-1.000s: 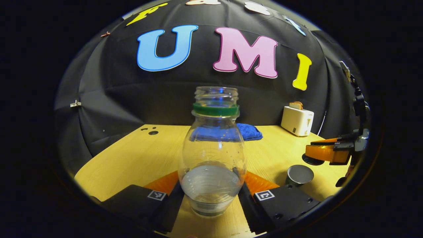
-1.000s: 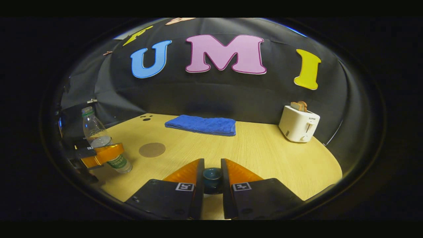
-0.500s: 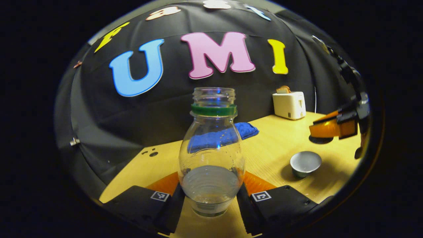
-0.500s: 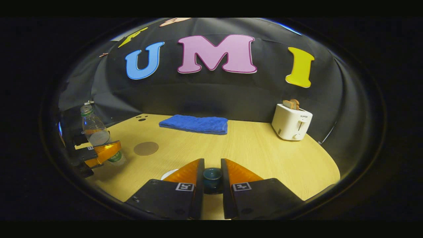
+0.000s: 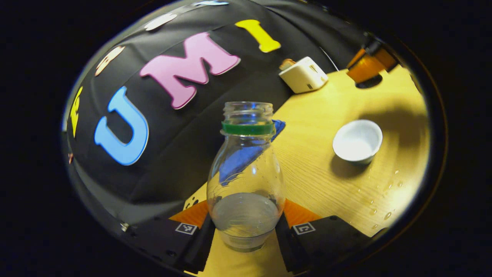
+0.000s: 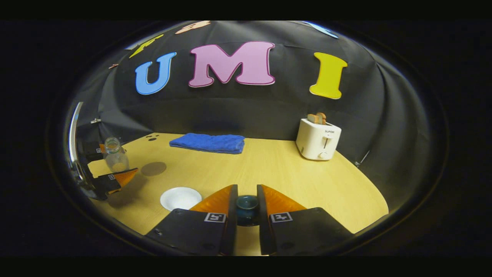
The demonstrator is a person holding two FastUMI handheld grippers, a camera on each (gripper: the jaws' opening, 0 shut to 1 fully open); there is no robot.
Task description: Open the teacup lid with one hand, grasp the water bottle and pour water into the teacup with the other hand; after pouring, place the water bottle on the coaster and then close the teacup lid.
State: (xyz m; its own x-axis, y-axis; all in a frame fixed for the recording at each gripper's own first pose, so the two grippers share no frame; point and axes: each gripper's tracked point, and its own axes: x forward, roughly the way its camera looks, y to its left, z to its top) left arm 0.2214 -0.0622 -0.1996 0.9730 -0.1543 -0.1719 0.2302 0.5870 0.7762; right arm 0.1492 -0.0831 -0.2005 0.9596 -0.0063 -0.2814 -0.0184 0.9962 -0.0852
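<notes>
My left gripper (image 5: 246, 211) is shut on a clear, uncapped water bottle (image 5: 246, 169) with a green neck ring and some water low in it. The bottle is held off the table and leans toward the open white teacup (image 5: 357, 140), which stands to its right. In the right gripper view the bottle (image 6: 114, 156) and left gripper (image 6: 115, 179) hang at the far left, above the teacup (image 6: 180, 198). A round brown coaster (image 6: 153, 168) lies just behind the cup. My right gripper (image 6: 246, 192) is shut on the knob of the dark teacup lid (image 6: 246, 206), held above the table; that gripper (image 5: 367, 65) also appears beyond the cup in the left gripper view.
A folded blue towel (image 6: 207, 143) lies at the back of the wooden table (image 6: 276, 173). A white toaster (image 6: 318, 137) with toast stands at the back right. Water drops (image 5: 384, 192) dot the table near the teacup.
My left gripper has risen and rolled, tipping the bottle toward the teacup. The right gripper has drifted right with the lid, bringing the open teacup into its view.
</notes>
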